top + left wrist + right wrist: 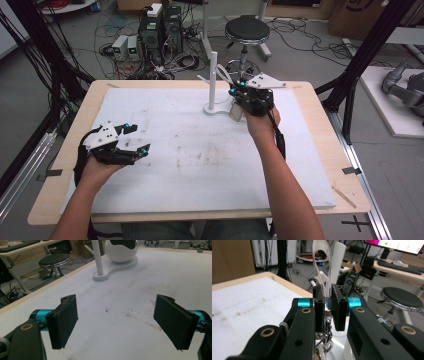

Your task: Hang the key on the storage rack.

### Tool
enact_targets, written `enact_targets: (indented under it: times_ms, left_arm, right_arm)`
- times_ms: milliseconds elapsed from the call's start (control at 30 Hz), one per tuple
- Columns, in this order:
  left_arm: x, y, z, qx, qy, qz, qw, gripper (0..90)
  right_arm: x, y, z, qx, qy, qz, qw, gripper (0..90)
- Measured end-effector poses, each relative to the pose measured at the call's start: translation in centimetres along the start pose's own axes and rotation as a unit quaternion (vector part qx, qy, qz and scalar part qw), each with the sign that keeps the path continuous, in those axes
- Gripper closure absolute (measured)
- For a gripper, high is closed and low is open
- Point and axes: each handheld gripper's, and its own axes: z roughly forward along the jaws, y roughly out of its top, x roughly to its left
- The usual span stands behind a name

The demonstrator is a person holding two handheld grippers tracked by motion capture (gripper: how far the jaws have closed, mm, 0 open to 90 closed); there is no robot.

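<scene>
Left tool (135,139) held apart low over the mat; right tool (239,91) clamped on a strap at the stand.

Nearest, the left tool is held in the left hand (100,167) above the white mat (200,165) on the tabletop (320,110), its jaws spread wide with nothing between them. Farther off, the right tool is raised by the right hand (260,122) beside the white stand (212,80), at the mat's far edge. Its jaws are closed on a looped strap (322,267), with a metal clasp (325,340) hanging below. A white bowl (121,250) is seated on the stand's base. Beyond the tabletop, a stool (247,31) is seen on the floor.
</scene>
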Motion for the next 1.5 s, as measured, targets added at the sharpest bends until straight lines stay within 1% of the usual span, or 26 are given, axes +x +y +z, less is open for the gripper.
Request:
enact_targets:
  times_ms: [33, 67, 133, 167, 267, 300, 367, 400, 533, 667, 700, 833, 867, 900, 933, 967, 1000, 1067, 1100, 1200, 1233, 1333, 1367, 1400, 1433, 1500]
  left_arm:
    - [0.0, 0.0, 0.0, 0.0, 0.0, 0.0, 1.0, 19.5]
    - [0.0, 0.0, -0.1, 0.0, 0.0, 0.001, 1.0, 19.5]
    - [0.1, 0.0, -0.2, 0.0, 0.001, 0.001, 1.0, 19.5]
    - [0.1, 0.0, -0.2, -0.001, 0.001, 0.0, 1.0, 19.5]
    - [0.1, -0.1, -0.2, 0.0, 0.001, -0.001, 1.0, 19.5]
    - [0.1, -0.1, -0.2, 0.0, 0.002, -0.001, 1.0, 19.5]
    - [0.2, -0.1, -0.3, 0.001, 0.002, -0.001, 1.0, 19.5]
    - [0.2, -0.1, -0.3, 0.001, 0.002, 0.0, 1.0, 19.5]
    - [0.2, -0.1, -0.3, 0.001, 0.0, 0.001, 1.0, 19.5]
    - [0.1, -0.1, -0.3, 0.001, 0.0, -0.001, 1.0, 19.5]
    - [0.1, -0.1, -0.3, 0.0, 0.0, -0.001, 1.0, 19.5]
    - [0.1, -0.2, -0.2, 0.0, -0.001, -0.002, 1.0, 19.5]
    - [0.1, -0.2, -0.2, 0.001, -0.001, -0.001, 1.0, 19.5]
    - [0.2, -0.2, -0.3, 0.002, -0.001, 0.0, 1.0, 19.5]
    - [0.2, -0.2, -0.2, 0.002, -0.001, -0.001, 1.0, 19.5]
    - [0.2, -0.2, -0.2, 0.002, -0.001, -0.001, 1.0, 19.5]
    - [0.2, -0.3, -0.2, 0.003, -0.001, -0.001, 1.0, 19.5]
    - [0.2, -0.3, -0.2, 0.002, -0.001, -0.002, 1.0, 19.5]
    - [0.2, -0.2, -0.2, 0.002, -0.002, -0.001, 1.0, 19.5]
    - [0.1, -0.1, -0.2, 0.001, -0.001, 0.001, 1.0, 19.5]
    - [0.1, -0.1, -0.2, 0.001, -0.001, 0.002, 1.0, 19.5]
    - [0.0, 0.0, -0.3, -0.001, -0.001, 0.002, 1.0, 19.5]
    - [0.0, 0.0, -0.3, -0.002, 0.001, 0.003, 1.0, 19.5]
    - [0.1, 0.1, -0.3, -0.002, 0.002, 0.003, 1.0, 19.5]
    - [0.1, 0.1, -0.3, -0.004, 0.002, 0.002, 1.0, 19.5]
    - [0.1, 0.1, -0.3, -0.006, 0.005, 0.001, 1.0, 19.5]
  right_arm:
    - [0.1, 0.1, 0.4, -0.002, 0.002, 0.0, 1.0, 83.2]
    - [0.3, 0.2, 0.7, 0.0, 0.0, -0.001, 1.0, 83.2]
    - [0.4, 0.2, 1.4, 0.005, 0.004, 0.0, 1.0, 83.2]
    - [0.5, 0.2, 1.8, 0.006, 0.002, -0.005, 1.0, 83.2]
    - [0.6, 0.1, 2.5, 0.014, -0.009, -0.006, 0.9998, 83.2]
    - [0.5, 0.0, 2.7, 0.017, -0.005, -0.007, 0.9998, 83.2]
    - [0.4, -0.3, 3.2, 0.023, -0.007, -0.012, 0.9996, 83.2]
    - [0.4, -0.3, 3.3, 0.024, -0.003, -0.01, 0.9997, 83.2]
    - [0.4, -0.6, 3.8, 0.033, -0.012, -0.014, 0.9993, 83.1]
    - [0.3, -1.0, 4.5, 0.051, -0.017, -0.013, 0.9985, 83.1]
    - [0.2, -1.1, 4.7, 0.052, -0.014, -0.012, 0.9985, 83.0]
    - [0.2, -1.4, 5.3, 0.058, -0.023, -0.012, 0.998, 82.3]
    - [0.2, -1.4, 5.4, 0.06, -0.023, -0.013, 0.9978, 81.2]
    - [0.2, -1.5, 5.5, 0.059, -0.021, -0.012, 0.998, 75.0]
    - [0.2, -1.5, 5.4, 0.059, -0.029, -0.01, 0.9977, 71.5]
    - [0.2, -1.5, 5.4, 0.059, -0.029, -0.01, 0.9977, 71.5]
    - [0.1, -1.4, 5.2, 0.053, -0.033, -0.007, 0.998, 66.1]
    - [0.0, -1.3, 4.9, 0.051, -0.038, -0.008, 0.998, 63.7]
    - [0.0, -1.3, 4.7, 0.05, -0.037, -0.004, 0.9981, 62.4]
    - [-0.3, -1.3, 3.7, 0.034, -0.044, 0.0, 0.9985, 56.5]
    - [-0.4, -1.4, 3.3, 0.032, -0.045, 0.004, 0.9985, 55.7]
    - [-1.0, -1.7, 2.0, 0.028, -0.05, 0.018, 0.9982, 47.0]
    - [-1.2, -1.9, 1.4, 0.019, -0.049, 0.022, 0.9984, 45.8]
    - [-1.4, -2.1, 0.8, 0.01, -0.045, 0.022, 0.9987, 44.8]
    - [-1.5, -2.4, 0.2, 0.005, -0.049, 0.02, 0.9986, 42.9]
    - [-1.9, -2.8, -0.7, 0.001, -0.045, 0.022, 0.9987, 42.2]
